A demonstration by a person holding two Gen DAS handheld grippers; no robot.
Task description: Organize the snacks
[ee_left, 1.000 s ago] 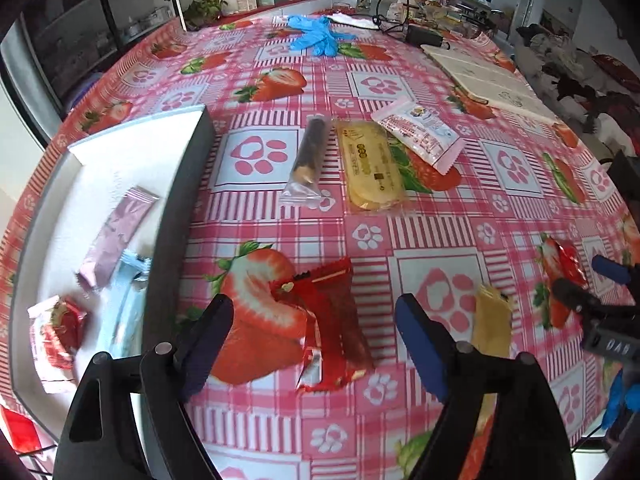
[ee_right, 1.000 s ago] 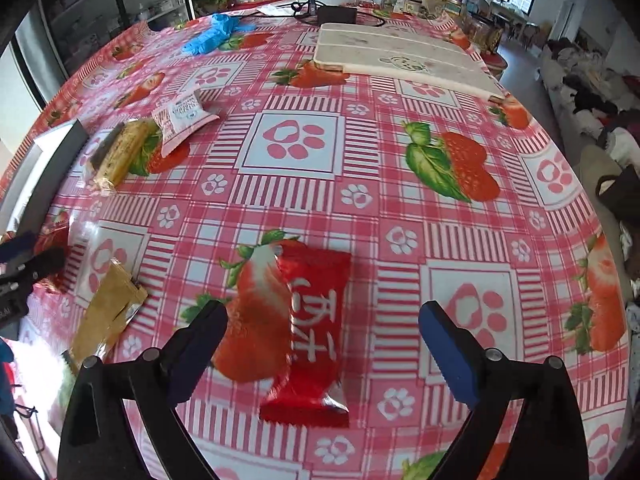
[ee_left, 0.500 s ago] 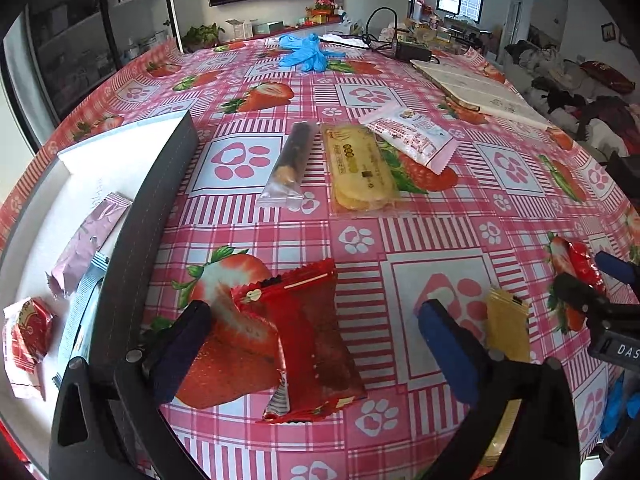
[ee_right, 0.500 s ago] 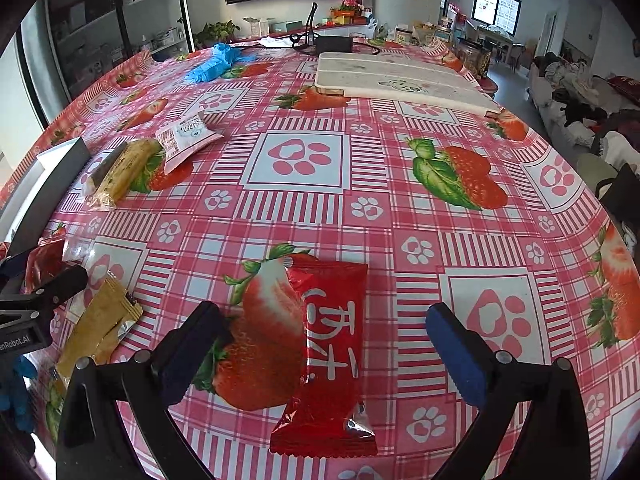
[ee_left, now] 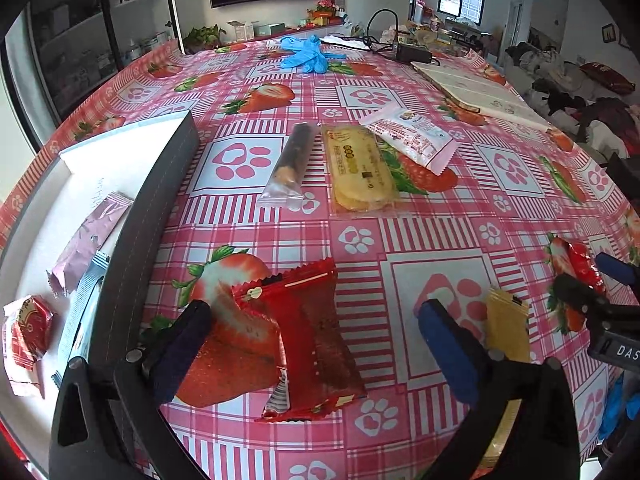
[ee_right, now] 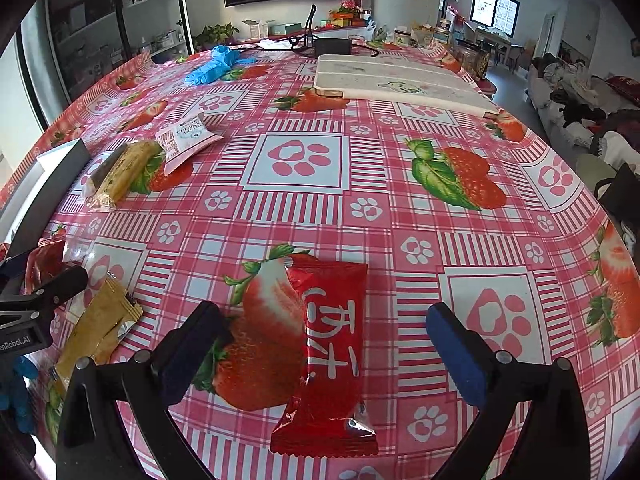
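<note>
My left gripper [ee_left: 316, 340] is open, low over the table, its fingers straddling a red snack packet [ee_left: 308, 340]. A white tray with a dark rim [ee_left: 152, 216] at the left holds a pink packet [ee_left: 88, 236], a light blue packet [ee_left: 82, 312] and a red-and-white packet [ee_left: 26, 332]. My right gripper [ee_right: 324, 344] is open, its fingers on either side of a red packet with white characters [ee_right: 328, 356]. A yellow packet [ee_left: 507, 324] lies between the two grippers; it also shows in the right wrist view [ee_right: 96, 328].
Farther out lie a dark stick snack in clear wrap [ee_left: 290, 160], a yellow cracker pack [ee_left: 358, 168] and a white-pink pouch [ee_left: 412, 138]. Blue gloves [ee_left: 306, 54], a black power adapter with cable [ee_left: 412, 54] and long white boards [ee_right: 400, 84] sit at the far side.
Both grippers have dropped lower and nearer the table, each over its red packet. The packets have not moved. Both stay open.
</note>
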